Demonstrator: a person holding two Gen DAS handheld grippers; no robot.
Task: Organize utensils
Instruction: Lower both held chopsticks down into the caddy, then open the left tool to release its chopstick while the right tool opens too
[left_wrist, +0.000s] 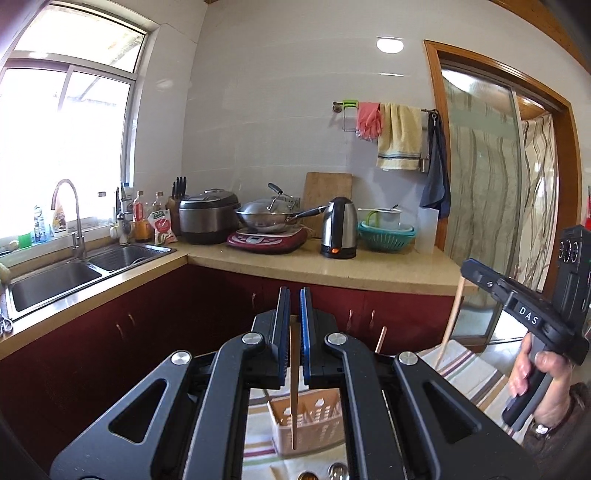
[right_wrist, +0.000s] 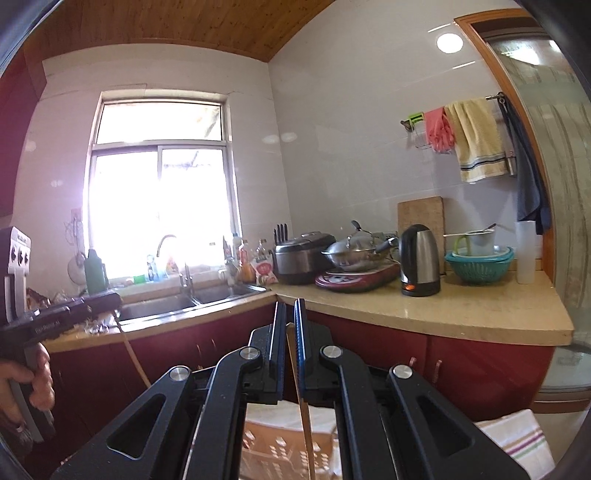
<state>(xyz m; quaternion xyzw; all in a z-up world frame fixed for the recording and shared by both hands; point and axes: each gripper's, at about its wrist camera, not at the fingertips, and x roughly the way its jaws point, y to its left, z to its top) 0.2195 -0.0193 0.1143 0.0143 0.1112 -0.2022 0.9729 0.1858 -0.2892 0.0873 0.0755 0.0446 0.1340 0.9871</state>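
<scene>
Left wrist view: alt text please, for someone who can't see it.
The left gripper is shut on a wooden chopstick that hangs down toward a beige perforated utensil basket on a striped cloth. At right, the right gripper holds another chopstick; kitchen counter beyond.

White tiled walls (left_wrist: 266, 110); wood plank ceiling (right_wrist: 177, 26) across top of right view. Bright window (left_wrist: 66, 110) upper left, washed out by daylight. Round ceiling light (left_wrist: 389, 45) reflected high on wall. Beige L-shaped counter (left_wrist: 295, 266) mid-frame over dark red cabinets (left_wrist: 147, 325). Steel double sink (left_wrist: 74, 273) with faucet (left_wrist: 70, 214) at left. Wood-framed sliding glass door (left_wrist: 480, 206) at right. Towel rail (left_wrist: 391, 107) beside door.
</scene>
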